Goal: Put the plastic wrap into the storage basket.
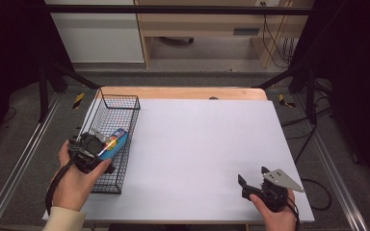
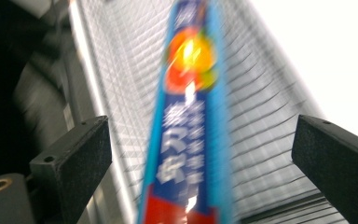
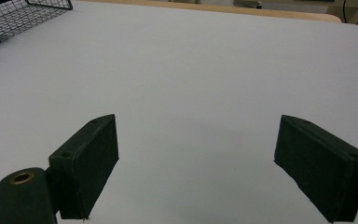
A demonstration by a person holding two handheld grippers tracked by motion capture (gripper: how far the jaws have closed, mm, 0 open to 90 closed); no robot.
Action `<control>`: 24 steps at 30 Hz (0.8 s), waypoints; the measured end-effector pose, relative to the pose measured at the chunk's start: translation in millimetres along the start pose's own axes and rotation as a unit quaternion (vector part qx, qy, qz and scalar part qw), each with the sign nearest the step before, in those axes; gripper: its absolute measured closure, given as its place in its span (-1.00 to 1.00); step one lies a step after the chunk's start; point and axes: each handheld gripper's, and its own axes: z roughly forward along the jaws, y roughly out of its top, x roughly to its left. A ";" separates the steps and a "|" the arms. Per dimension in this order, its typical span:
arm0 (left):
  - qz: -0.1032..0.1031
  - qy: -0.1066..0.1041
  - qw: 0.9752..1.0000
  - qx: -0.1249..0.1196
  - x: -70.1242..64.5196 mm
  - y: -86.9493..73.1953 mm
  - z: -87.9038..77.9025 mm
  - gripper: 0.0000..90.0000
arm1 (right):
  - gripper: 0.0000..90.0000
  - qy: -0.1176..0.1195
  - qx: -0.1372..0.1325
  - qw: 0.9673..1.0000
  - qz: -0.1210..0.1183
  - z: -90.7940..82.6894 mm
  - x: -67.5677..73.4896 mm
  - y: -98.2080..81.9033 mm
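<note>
Between the wide-spread jaws of the left gripper (image 2: 200, 154) stands a blurred blue packet (image 2: 191, 130) with an orange-and-red fruit picture and white lettering, touching neither jaw, and behind it runs the mesh of a black wire basket (image 2: 270, 107). From above, that gripper (image 1: 103, 139) hangs over the basket (image 1: 125, 103) at the table's left edge, the blue packet (image 1: 114, 141) at its tip inside the wire walls. Over at the near right the right gripper (image 3: 196, 158) is held low above the bare white table (image 3: 205, 70), its jaws also spread with nothing between them, well apart from the basket.
</note>
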 end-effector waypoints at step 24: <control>-0.016 -0.216 0.941 -0.260 -103.6 20.9 11.2 -0.90 | -0.90 0.012 0.002 1.000 -0.001 3.4 -8.6 -0.8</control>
